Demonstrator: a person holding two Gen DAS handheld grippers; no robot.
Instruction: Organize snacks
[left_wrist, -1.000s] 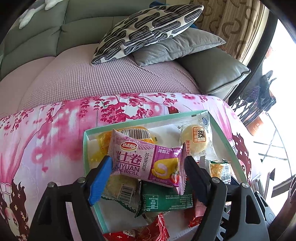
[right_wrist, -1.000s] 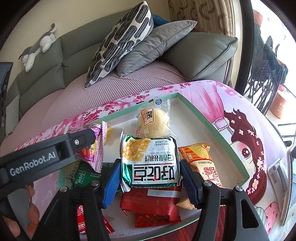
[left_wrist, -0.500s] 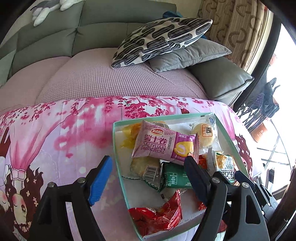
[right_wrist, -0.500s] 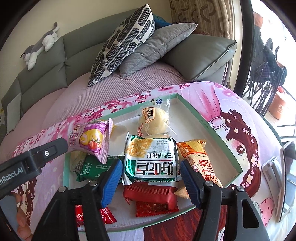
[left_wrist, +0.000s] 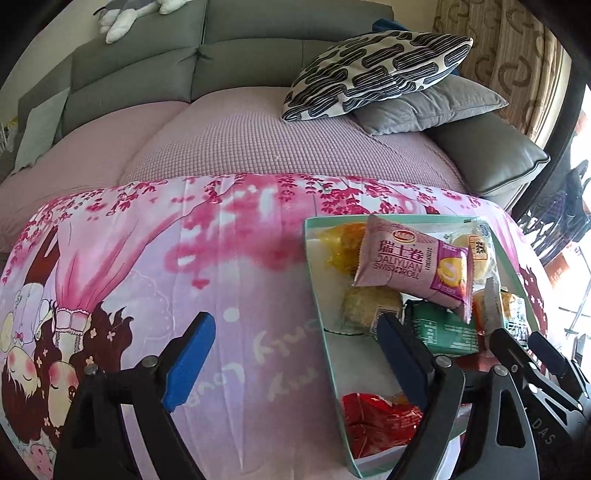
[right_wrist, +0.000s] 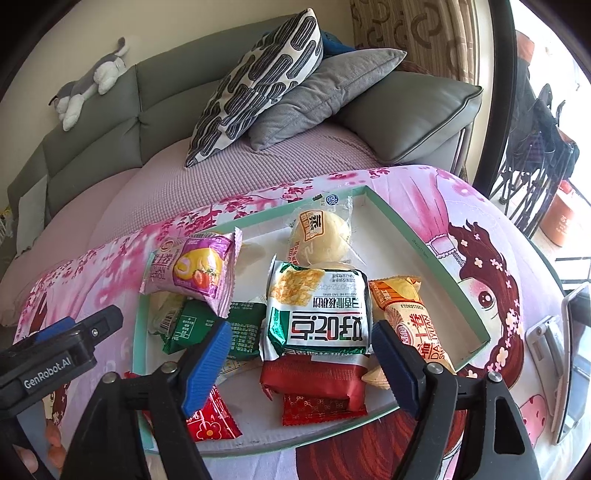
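Observation:
A teal-rimmed white tray (left_wrist: 314, 280) (right_wrist: 417, 243) sits on the pink cartoon cloth and holds several snack packets. A pink Swiss roll packet (left_wrist: 413, 269) (right_wrist: 192, 273) lies on top at the tray's far left. My left gripper (left_wrist: 295, 350) hangs over the cloth and the tray's left rim, its jaws opening with nothing gripped. My right gripper (right_wrist: 301, 350) straddles a green-and-white packet (right_wrist: 317, 310) resting in the tray. Its jaws are opening and the pads stand clear of the packet's sides. The left tool's black housing (right_wrist: 48, 365) shows at the lower left.
In the tray lie a wrapped round bun (right_wrist: 321, 240), an orange roll packet (right_wrist: 406, 317), a green packet (right_wrist: 207, 332) and red packets (right_wrist: 314, 376). A phone on a stand (right_wrist: 572, 362) is at the right. A grey sofa with pillows (left_wrist: 376, 74) lies behind.
My left gripper let go of the pink packet, which now lies in the tray, and moved left off the tray. My right gripper's pads opened away from the green-and-white packet.

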